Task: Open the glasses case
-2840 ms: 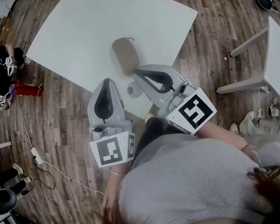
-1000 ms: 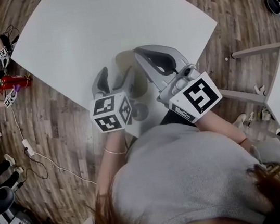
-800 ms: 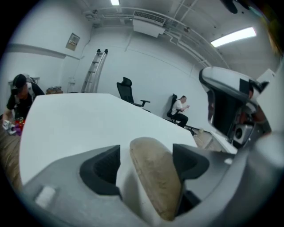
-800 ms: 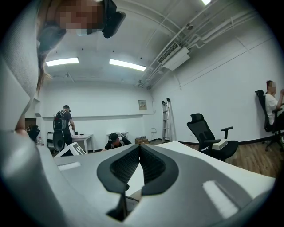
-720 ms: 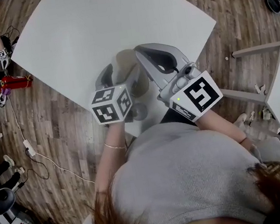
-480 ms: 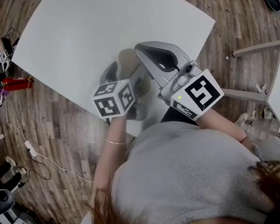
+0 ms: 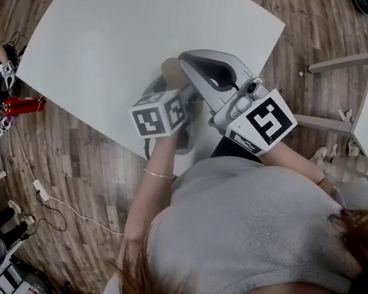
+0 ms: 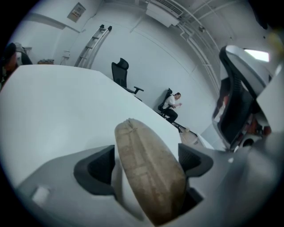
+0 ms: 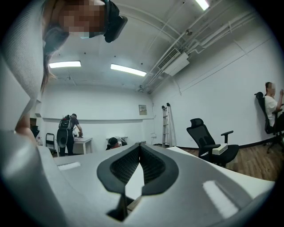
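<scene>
Glasses case [image 8: 148, 173] lay shut | left claw [image 8: 145, 166] had just opened wide around it, grip pending | right claw [image 9: 140, 148] was closed, empty

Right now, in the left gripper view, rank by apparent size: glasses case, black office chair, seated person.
1. glasses case: largest, but it is right at the camera.
2. black office chair.
3. seated person: only slightly smaller; both are far off.
</scene>
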Available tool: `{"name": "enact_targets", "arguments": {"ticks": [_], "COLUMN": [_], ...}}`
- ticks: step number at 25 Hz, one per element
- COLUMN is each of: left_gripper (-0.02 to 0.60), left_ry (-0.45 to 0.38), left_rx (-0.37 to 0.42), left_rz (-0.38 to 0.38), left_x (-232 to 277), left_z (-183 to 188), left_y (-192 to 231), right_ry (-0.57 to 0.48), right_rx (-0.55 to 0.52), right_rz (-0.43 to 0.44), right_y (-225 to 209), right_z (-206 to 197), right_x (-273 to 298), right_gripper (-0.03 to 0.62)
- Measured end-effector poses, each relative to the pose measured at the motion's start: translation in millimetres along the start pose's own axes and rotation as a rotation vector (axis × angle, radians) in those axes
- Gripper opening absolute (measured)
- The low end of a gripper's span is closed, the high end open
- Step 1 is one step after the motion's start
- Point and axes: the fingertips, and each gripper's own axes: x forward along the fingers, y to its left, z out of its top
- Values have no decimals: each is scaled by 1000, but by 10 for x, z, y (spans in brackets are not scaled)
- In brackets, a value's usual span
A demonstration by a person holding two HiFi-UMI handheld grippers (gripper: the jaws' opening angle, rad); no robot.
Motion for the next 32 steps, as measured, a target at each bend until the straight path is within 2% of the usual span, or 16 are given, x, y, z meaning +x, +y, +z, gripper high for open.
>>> {"name": "enact_targets", "arguments": {"ticks": [5, 13, 20, 23, 26, 32], "left_gripper": [419, 365, 342, 337, 336, 333], "left_ry": [31, 12, 18, -35, -125, -345], "left_rx": [-10, -158, -145, -151, -227, -305], "left_rz": [-32, -178, -251, -323, -416, -695], "left_x": [50, 6, -24, -120, -272, -817], "left_z": [0, -15, -25, 16, 120, 552], "left_y": [-25, -21, -78, -108, -140, -334], "right_ry": [-29, -41, -57, -65, -81, -107], "right_rx": [1, -8, -21, -25, -83, -173], "right_rz": [-17, -36, -31, -34, -36, 17], "right_y": [-48, -92, -43, -55, -84, -201], "right_z": [42, 70, 120, 151, 197, 231], "right_x": [-40, -101, -81, -99, -153, -220], "right_gripper": [3, 3, 3, 3, 5, 5]}}
